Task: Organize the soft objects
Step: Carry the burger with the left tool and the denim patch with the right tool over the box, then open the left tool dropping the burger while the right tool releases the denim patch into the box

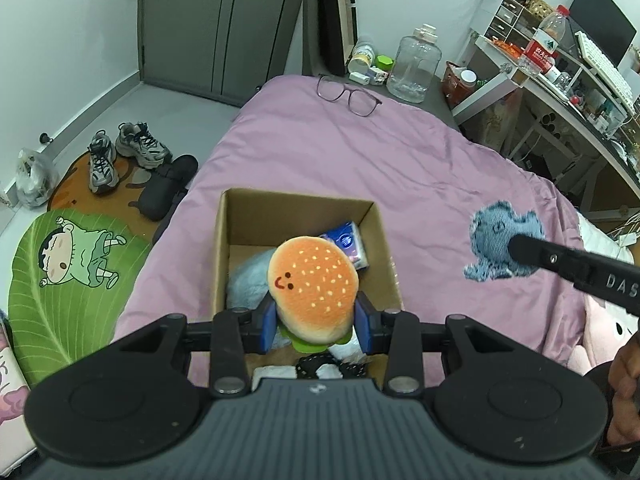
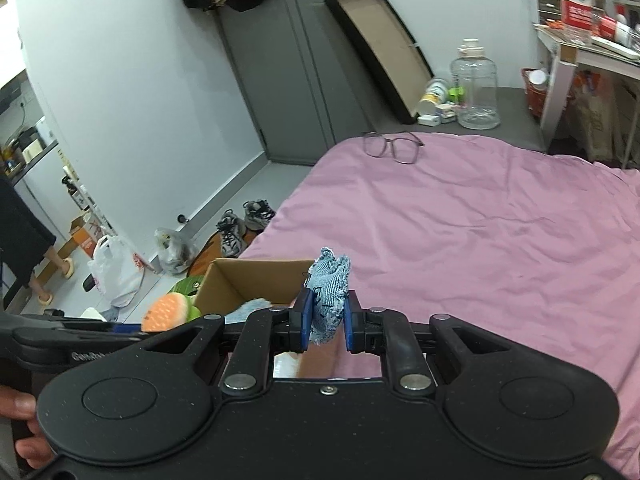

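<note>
My left gripper [image 1: 316, 326] is shut on a plush hamburger [image 1: 314, 286] with an orange bun and a small face, held just above the open cardboard box [image 1: 298, 208] on the pink bed. Inside the box lie a pale blue fluffy toy [image 1: 246, 280] and a purple tissue pack [image 1: 348, 242]. My right gripper [image 2: 326, 326] is shut on a blue denim soft toy [image 2: 328, 294] with frayed edges. In the left wrist view that denim toy [image 1: 500, 244] hangs to the right of the box, over the bed. The right wrist view has the hamburger [image 2: 168, 312] and the box [image 2: 248, 282] at lower left.
The pink bedspread [image 2: 480, 240] stretches to the right and far side, with glasses [image 1: 348, 94] near its far edge. Sneakers [image 1: 128, 152], slippers and a green leaf mat [image 1: 68, 272] lie on the floor at left. A desk [image 1: 560, 80] and a clear water jug [image 1: 414, 66] stand beyond the bed.
</note>
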A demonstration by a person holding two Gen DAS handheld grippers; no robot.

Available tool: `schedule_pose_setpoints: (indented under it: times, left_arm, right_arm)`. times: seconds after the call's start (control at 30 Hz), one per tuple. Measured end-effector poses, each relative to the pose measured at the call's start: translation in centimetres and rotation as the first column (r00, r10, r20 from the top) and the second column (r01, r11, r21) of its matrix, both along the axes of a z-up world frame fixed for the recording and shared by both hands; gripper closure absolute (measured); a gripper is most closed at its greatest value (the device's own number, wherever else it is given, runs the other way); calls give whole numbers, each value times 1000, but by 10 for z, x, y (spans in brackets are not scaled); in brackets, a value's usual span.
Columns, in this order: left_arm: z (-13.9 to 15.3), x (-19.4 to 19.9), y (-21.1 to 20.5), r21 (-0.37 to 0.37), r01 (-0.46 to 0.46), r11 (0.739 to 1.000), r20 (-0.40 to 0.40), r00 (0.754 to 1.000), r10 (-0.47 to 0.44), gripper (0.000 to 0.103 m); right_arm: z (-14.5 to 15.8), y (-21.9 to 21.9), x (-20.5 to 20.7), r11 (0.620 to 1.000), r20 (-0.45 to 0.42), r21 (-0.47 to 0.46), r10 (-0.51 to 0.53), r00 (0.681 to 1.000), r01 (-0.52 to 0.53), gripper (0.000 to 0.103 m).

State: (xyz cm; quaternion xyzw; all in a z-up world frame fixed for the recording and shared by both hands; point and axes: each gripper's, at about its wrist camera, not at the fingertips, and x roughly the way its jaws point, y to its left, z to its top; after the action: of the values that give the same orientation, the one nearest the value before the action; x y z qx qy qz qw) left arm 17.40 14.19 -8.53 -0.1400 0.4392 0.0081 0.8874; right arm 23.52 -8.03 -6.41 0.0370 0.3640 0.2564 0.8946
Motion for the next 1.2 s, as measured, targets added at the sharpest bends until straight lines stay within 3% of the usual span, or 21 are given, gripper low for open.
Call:
schedule_pose_setpoints:
  times: [0.43,0.57,0.63,0.97,1.1,1.2]
  left_arm:
    - [-37,-10,25,-32,-28,999,-73,997,25,62]
    - [-37,-15,32,-42,-48,998,-63,997,45,54]
    - [-35,-17,36,-45,-55,997,-51,997,53,45]
    - [-31,-19,44,-60,-83,995,-50,996,80,42]
    - [-28,-20,44,-55,-86,995,-53,995,83,42]
    - [-25,-21,44,-51,-87,995,-56,995,85,42]
  right_arm:
    - [-7,43,-14,998,-3,-19,57,998,-57,87]
    - [-9,52,-17,997,-8,-35,71,997,-71,87]
    - [-9,55,-17,997,-10,-37,75,997,-75,87]
    - [-17,67,-12,994,-14,-49,94,995,-95,86]
    - [-19,73,-6,994,0,-72,85,996,-84,81]
    - [-17,73,-4,994,4,-74,80,997,-79,68]
